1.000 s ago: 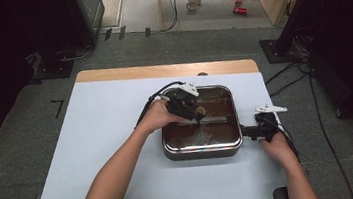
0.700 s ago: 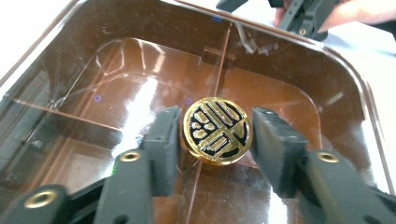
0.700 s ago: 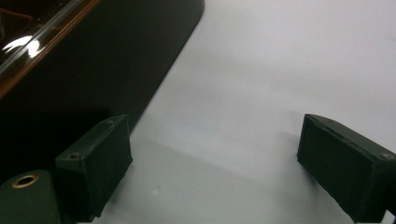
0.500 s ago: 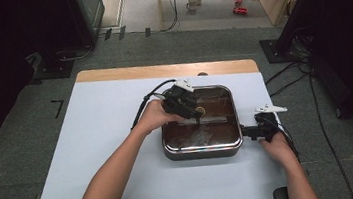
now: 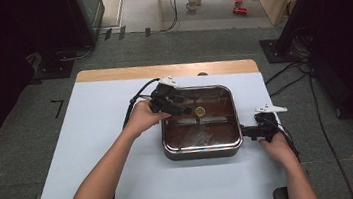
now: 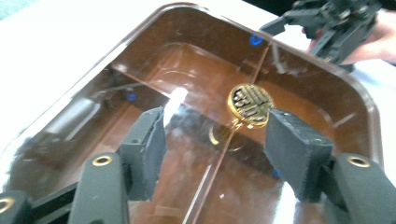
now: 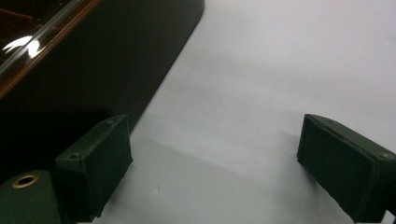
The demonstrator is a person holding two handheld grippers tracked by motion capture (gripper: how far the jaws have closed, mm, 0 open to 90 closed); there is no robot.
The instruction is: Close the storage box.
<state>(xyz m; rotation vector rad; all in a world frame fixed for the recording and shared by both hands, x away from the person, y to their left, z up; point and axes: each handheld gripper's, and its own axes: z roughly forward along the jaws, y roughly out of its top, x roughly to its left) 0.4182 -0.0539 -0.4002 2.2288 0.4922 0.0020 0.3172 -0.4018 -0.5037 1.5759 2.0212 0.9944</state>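
Note:
A square brown pan (image 5: 203,149) sits on the white table under a glass lid (image 6: 187,74) with a round gold knob (image 5: 199,111) in its middle. My left gripper (image 5: 187,109) hovers over the lid's left part. Its jaws have just been opening, and it is open now. The gold knob (image 6: 250,105) stands free just past the left gripper (image 6: 217,128), close to the right pad (image 6: 294,151). My right gripper (image 5: 246,132) rests at the pan's right side. In its own view this right gripper (image 7: 219,154) is open over bare table, its left pad (image 7: 100,161) by the pan's dark wall (image 7: 93,70).
The white table top (image 5: 98,138) has free room left of and in front of the pan. A wooden strip (image 5: 161,71) runs along its far edge. Black stands and cables sit on the grey floor around the table.
The left gripper was shut on the lid's knob; it has let go, opened and drawn back to the left and a little up. The right gripper has kept still.

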